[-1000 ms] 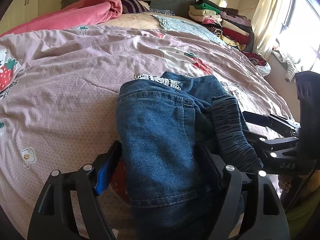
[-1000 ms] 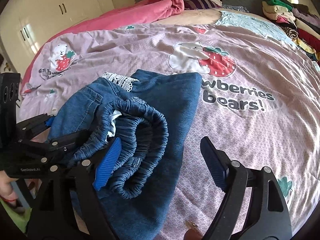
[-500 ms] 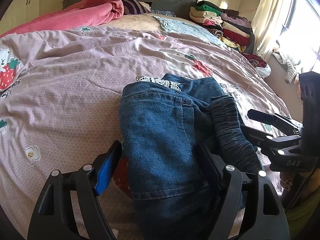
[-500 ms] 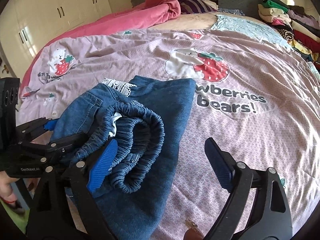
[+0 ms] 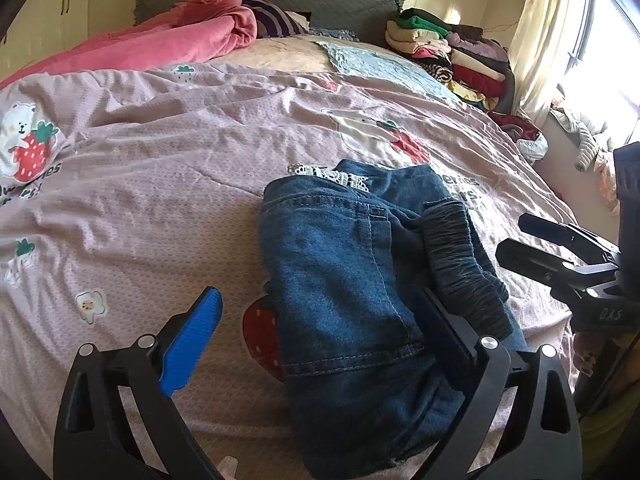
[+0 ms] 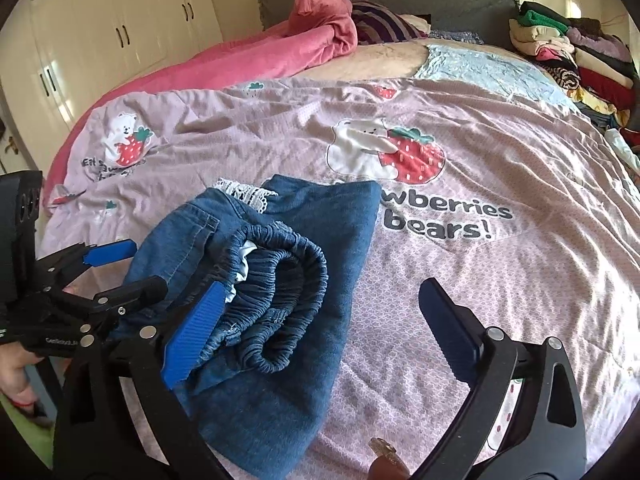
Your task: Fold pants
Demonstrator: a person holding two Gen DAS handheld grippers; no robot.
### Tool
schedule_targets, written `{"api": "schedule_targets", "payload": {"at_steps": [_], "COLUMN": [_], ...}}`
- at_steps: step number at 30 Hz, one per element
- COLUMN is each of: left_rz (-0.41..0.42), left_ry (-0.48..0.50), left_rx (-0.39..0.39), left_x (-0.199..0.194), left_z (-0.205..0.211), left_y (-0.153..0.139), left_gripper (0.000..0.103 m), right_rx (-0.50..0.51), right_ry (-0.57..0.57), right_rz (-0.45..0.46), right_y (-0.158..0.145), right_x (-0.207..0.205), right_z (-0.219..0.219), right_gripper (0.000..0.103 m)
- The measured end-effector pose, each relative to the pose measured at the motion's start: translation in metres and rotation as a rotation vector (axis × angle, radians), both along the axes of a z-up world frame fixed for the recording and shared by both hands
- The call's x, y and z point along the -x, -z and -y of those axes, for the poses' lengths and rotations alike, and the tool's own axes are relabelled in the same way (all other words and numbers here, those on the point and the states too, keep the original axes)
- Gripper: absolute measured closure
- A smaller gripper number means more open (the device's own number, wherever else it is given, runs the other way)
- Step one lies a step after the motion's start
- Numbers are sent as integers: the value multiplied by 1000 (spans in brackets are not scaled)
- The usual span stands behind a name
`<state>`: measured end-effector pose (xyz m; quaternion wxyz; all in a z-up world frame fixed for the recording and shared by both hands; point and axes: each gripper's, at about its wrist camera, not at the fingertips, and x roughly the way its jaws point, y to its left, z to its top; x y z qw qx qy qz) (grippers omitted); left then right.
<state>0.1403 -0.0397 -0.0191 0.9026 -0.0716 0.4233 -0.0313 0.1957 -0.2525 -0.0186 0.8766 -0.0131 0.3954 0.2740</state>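
Note:
The folded blue denim pants [image 5: 352,280] lie in a compact bundle on the pink strawberry-bear bedspread [image 5: 160,168], near the bed's front edge. The elastic waistband [image 6: 276,300] sits on top and white lace trim [image 6: 244,192] shows at the far end. My left gripper [image 5: 320,340] is open and holds nothing; the near end of the pants lies between its jaws. My right gripper [image 6: 316,328] is open and empty, its left finger beside the waistband. Each gripper shows in the other's view, the right [image 5: 568,256] and the left [image 6: 100,276].
A pink quilt [image 5: 152,44] and a striped pillow [image 5: 276,22] lie at the head of the bed. A stack of folded clothes [image 5: 452,56] stands at the far right. White wardrobe doors [image 6: 100,48] line the left wall. A curtain and window [image 5: 560,40] are at the right.
Both grippers have drawn back toward me from the pants. The left finger of my left gripper has come clear of the denim. The pants bundle stays in place.

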Motion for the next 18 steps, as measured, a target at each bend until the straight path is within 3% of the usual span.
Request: {"api": "schedule_targets", "payload": {"at_steps": [18], "left_rz": [40], "left_ry": [-40], "left_rx": [-31], "left_x": [33], "left_z": [-2], "left_y": [-29], "left_gripper": [5], "right_rx": [-23], "right_ry": [6], "right_rz": [81], "right_y": [-30], "right_x": [30], "right_z": [11], "right_gripper": [9]}}
